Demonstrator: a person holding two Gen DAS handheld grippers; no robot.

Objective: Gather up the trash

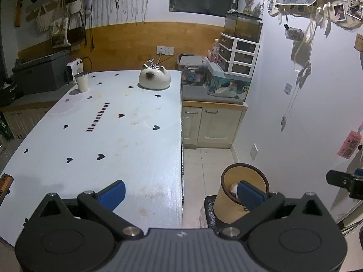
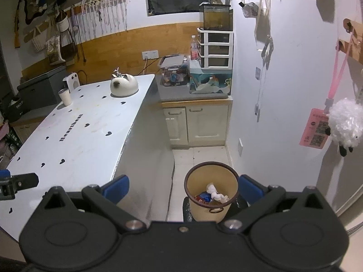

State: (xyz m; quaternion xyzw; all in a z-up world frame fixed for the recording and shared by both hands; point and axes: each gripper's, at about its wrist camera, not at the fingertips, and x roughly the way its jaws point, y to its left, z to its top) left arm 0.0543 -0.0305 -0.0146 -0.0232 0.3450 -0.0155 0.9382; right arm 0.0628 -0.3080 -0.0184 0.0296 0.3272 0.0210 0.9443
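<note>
The white table [image 1: 109, 136], printed with black hearts and the word "Heartbeat", fills the left of both views in a small room with a wood-panelled wall band and pale floor tiles [image 2: 199, 154]. On the table stand 1 cat-shaped ceramic pot [image 1: 155, 78] and 1 white cup [image 1: 81, 82], well apart at its far end. Beyond the table's far corner, 1 cream cabinet [image 2: 199, 122] carries a drawer unit [image 2: 216, 48] and a glass tank [image 2: 216, 17].

Your left gripper [image 1: 180, 192] has its blue pads spread wide and holds nothing; it hangs over the table's near edge. Your right gripper [image 2: 183, 187] is likewise spread and empty, directly above 1 tan waste bin [image 2: 212, 208] on the floor beside the table. Inside the bin lie crumpled white paper [image 2: 215, 192] and 1 blue wrapper [image 2: 205, 196].
</note>
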